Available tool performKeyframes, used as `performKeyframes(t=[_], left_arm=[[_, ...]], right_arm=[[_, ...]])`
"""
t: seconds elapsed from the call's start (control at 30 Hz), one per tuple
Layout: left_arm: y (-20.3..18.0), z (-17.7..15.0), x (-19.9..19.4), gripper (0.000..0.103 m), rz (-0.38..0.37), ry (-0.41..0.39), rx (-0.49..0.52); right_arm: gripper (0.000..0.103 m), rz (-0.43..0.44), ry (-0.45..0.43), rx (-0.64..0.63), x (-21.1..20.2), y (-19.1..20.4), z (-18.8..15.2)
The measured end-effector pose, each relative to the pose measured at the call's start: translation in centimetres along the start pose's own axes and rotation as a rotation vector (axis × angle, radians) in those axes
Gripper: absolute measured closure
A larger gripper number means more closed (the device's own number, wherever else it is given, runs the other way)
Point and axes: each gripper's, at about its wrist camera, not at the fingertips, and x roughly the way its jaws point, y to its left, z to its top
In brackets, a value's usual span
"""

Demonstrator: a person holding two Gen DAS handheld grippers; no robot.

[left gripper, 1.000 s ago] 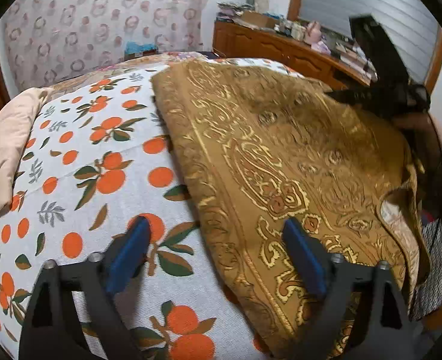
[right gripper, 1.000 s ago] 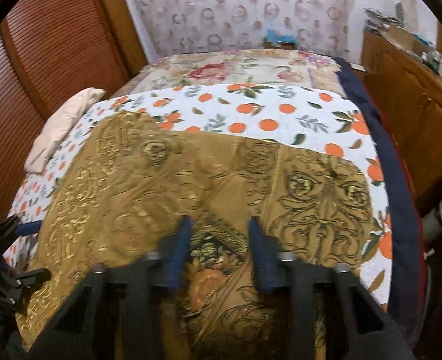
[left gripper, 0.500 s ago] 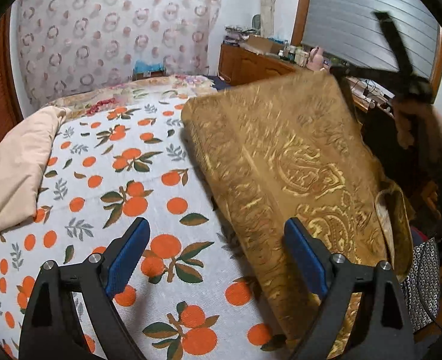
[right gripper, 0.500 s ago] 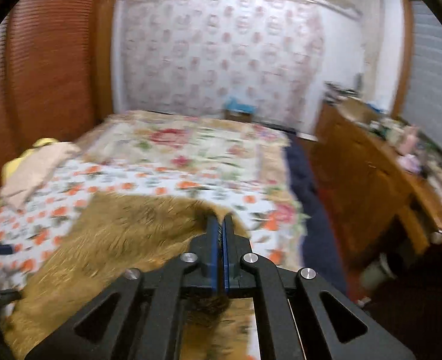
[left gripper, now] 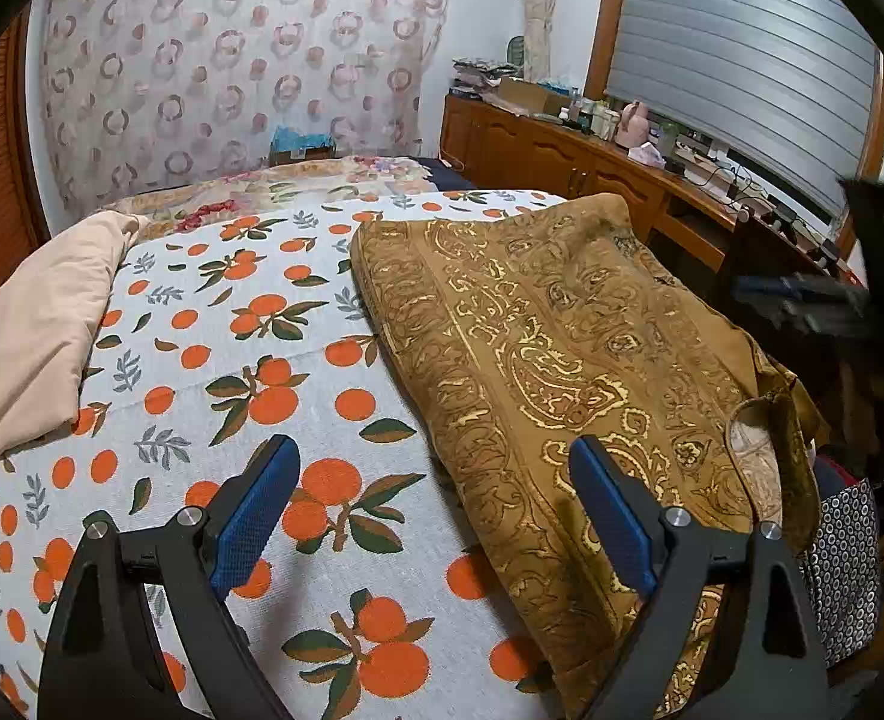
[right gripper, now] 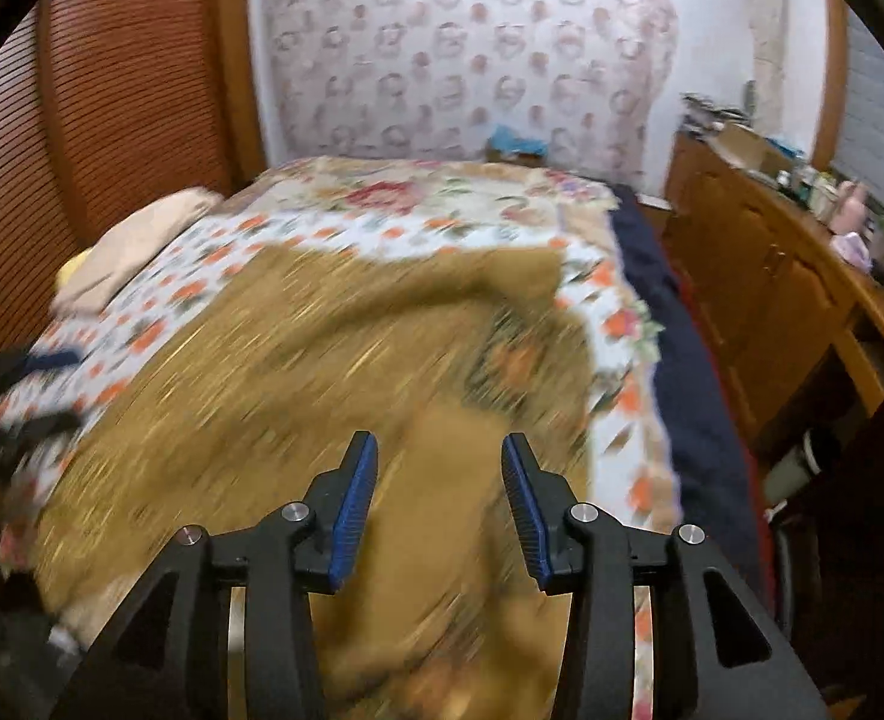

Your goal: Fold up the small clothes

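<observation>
A brown garment with gold paisley print (left gripper: 562, 324) lies folded over on the right half of the bed, one corner drooping over the near right edge. My left gripper (left gripper: 430, 456) hovers open above the bed, its right finger over the garment's left border, nothing between the fingers. In the right wrist view the same garment (right gripper: 262, 372) is motion-blurred below my right gripper (right gripper: 439, 450). Its jaws are opening and the pads press on nothing. The right gripper (left gripper: 826, 300) also shows as a dark blur at the garment's far right.
The bed carries a white sheet with orange fruit print (left gripper: 202, 360). A beige folded cloth (left gripper: 34, 324) lies at its left edge. A wooden sideboard (left gripper: 562, 150) with clutter runs along the right wall. A dotted bag (left gripper: 844, 558) hangs by the bed's near right corner.
The right gripper pinched the garment's edge, lifted and swung it across, then let go. The garment has dropped flat onto the bed. The left gripper stayed open and barely moved.
</observation>
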Motion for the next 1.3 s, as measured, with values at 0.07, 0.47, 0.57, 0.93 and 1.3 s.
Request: performKeyframes(t=[0.07,0.47,0.57,0.93,1.3], left_arm=[[0.0,0.0,-0.4,0.011,0.001,-0.006,-0.001],[-0.4,0.1,-1.5,0.011,-0.014,-0.022,0.004],[-0.6,0.0,-1.5,0.011,-0.026,-0.019,0.005],[-1.2,-0.1,-1.4,0.011,-0.042,-0.014,0.02],[-1.6,-0.2,-1.2,0.011,-0.06,-0.006,0.035]], right_arm=[[0.058,0.022,-0.002,0.001,-1.2,0.8,-1.2],[0.058,0.026,0.076,-0.07,-1.6,1.7,-3.3],[0.058,-0.008,0.11,-0.056,-1.9,0.4,-4.3],[0.098,0.02,0.14,-0.065,-4.0,-1.0,-7.1],[0.098,-0.123,0.113,-0.015,-9.3,-3.7,-8.7]])
